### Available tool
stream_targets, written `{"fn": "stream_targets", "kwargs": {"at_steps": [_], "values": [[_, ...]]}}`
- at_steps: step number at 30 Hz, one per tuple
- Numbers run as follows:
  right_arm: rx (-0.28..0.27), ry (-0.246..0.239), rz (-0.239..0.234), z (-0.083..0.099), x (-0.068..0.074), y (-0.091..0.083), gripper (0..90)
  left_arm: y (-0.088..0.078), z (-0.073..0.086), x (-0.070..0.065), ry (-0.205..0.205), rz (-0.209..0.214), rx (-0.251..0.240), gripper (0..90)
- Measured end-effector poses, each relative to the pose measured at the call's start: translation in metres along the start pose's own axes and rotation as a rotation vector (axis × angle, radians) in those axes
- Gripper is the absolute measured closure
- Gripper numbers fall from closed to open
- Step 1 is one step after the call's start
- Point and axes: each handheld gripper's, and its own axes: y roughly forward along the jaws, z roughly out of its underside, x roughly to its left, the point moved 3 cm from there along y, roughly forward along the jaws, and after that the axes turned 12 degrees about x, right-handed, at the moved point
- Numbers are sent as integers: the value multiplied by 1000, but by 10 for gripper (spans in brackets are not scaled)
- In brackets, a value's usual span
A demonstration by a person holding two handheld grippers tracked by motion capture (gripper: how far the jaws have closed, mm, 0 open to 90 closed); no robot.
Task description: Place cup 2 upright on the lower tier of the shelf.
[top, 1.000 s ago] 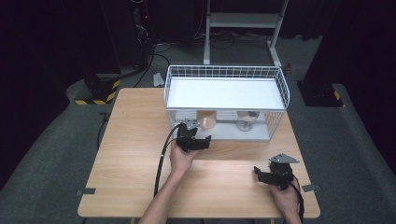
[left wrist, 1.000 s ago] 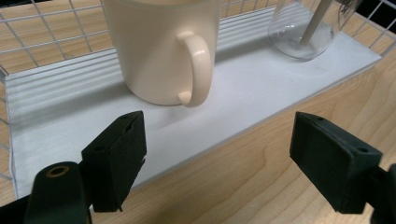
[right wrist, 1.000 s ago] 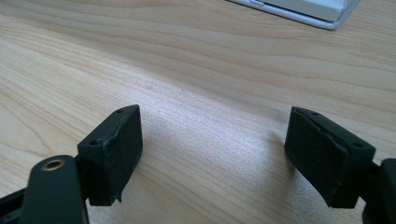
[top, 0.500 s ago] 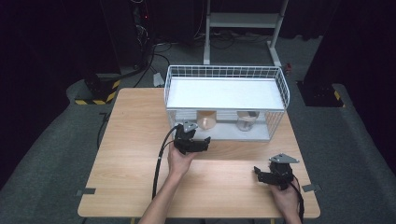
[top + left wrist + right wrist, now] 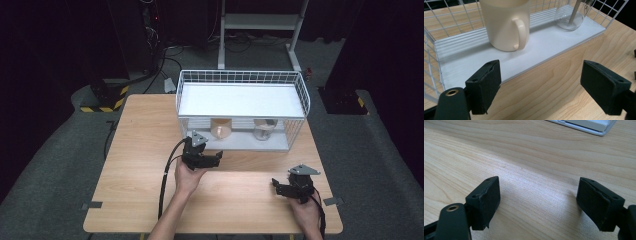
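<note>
Our left gripper point(image 5: 541, 87) stands with its jaws spread wide and nothing between them, and the cream mug point(image 5: 506, 23) sits at about eleven o'clock from them — upright on the lower shelf of the white wire rack point(image 5: 241, 100), handle turned toward us. Our right gripper point(image 5: 295, 186) is spread and empty too, low over the wooden table point(image 5: 145, 150), well apart from the rack. We judge the left the nearer hand — the glass cup point(image 5: 571, 17) stands off at one o'clock.

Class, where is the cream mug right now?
In the left gripper view the cream mug stands on the lower white shelf of the wire rack, left of the glass beaker, just beyond the open left gripper.
</note>
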Motion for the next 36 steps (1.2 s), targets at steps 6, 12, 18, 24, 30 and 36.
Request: {"fn": "stream_targets", "kwargs": {"at_steps": [6,12,18,24,30,36], "values": [[0,2,-1,0,0,0,194,-4,5,0,5,12,6,168],[0,0,0,0,0,0,193,-8,9,-1,3,25,0,164],[0,0,0,0,0,0,193,-12,13,0,-4,29,0,158],[0,0,0,0,0,0,193,-19,20,2,-9,30,-7,157],[0,0,0,0,0,0,193,-24,25,3,-8,30,-11,157],[-1,2,-1,0,0,0,193,-31,30,3,-12,24,-27,158]]}}
